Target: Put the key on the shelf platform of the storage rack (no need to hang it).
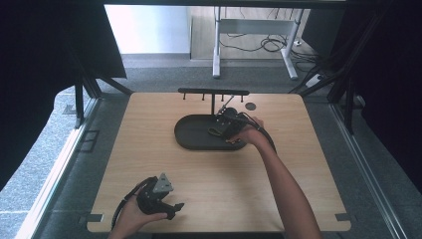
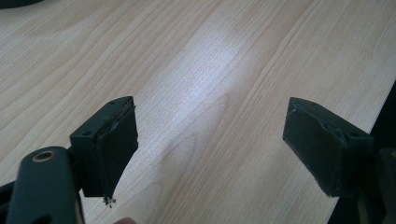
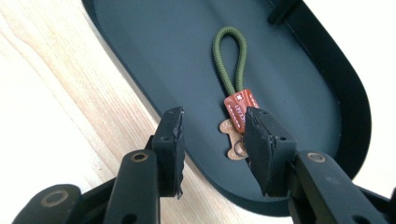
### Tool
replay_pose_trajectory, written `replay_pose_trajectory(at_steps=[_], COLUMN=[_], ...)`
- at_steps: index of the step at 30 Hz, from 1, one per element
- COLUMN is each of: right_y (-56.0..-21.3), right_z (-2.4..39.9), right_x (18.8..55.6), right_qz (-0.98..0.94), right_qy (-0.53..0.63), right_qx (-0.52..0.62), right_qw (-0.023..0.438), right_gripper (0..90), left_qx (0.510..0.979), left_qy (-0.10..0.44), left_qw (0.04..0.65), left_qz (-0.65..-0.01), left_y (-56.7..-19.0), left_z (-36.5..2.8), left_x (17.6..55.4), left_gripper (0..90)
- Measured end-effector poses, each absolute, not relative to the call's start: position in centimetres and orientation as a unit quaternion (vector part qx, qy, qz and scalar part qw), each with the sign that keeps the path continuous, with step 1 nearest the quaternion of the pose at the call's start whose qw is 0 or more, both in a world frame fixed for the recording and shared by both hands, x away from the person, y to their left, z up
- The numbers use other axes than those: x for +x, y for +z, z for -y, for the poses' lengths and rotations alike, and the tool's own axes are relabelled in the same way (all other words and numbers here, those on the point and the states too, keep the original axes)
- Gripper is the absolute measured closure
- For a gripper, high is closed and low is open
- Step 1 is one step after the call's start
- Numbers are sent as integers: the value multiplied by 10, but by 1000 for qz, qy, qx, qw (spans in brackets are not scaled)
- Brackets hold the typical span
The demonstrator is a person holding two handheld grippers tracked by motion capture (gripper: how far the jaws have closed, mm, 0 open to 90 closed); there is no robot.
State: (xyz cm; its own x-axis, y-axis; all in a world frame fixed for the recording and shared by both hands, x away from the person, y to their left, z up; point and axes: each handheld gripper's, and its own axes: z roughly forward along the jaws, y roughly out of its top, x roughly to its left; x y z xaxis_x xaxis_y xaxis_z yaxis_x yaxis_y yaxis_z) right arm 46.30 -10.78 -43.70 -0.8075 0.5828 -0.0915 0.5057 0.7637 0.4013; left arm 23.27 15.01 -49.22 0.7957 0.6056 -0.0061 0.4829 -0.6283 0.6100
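Right gripper view: the right gripper (image 3: 212,140) is hanging low over the near end of the black oval tray (image 3: 327,74), its jaws partly apart and closed on nothing.
Thing in hand: a keychain (image 3: 235,100) is lying flat on the tray floor, made of an olive-green cord loop, a reddish-brown leather wrap, a tan bone-shaped tag and a small metal ring.
Jaw placement: one jaw is sitting just beside the leather wrap and partly covering the tag and ring; the other is standing off toward the tray rim, over the wood. Whether the near pad is actually touching the keychain I cannot tell.
Step, as I judge it: the reach for the keychain is ending and the grasp is not yet made.
Next move, as I judge it: it is calling for a small sideways shift so the leather wrap falls between the jaws, then a squeeze and a lift; the flat lie may let the keychain slide.
High view: the right gripper (image 1: 228,124) is working over the tray (image 1: 191,137), which is sitting in front of a black hook rack (image 1: 214,92) with bare pegs.
Left gripper: the left gripper (image 1: 160,195) is resting near the front table (image 1: 164,164) edge, well apart from the tray.
Left gripper view: its jaws are spread wide over bare wood, gripping nothing.
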Motion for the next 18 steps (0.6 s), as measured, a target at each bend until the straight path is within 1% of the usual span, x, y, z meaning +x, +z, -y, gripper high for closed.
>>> replay_pose_trajectory(at_steps=[10,18], right_y=[-427,-424], right_z=[126,151], right_x=[445,424], right_qz=[-928,-920], right_qy=[201,226], right_qx=[295,299], right_qw=[111,114], right_gripper=[580,572], left_qx=[898,898], left_qy=[102,103], left_qw=[303,300], left_qz=[-303,-304], left_y=[-493,-494], left_z=[-150,-149], left_x=[233,234], left_gripper=[185,185])
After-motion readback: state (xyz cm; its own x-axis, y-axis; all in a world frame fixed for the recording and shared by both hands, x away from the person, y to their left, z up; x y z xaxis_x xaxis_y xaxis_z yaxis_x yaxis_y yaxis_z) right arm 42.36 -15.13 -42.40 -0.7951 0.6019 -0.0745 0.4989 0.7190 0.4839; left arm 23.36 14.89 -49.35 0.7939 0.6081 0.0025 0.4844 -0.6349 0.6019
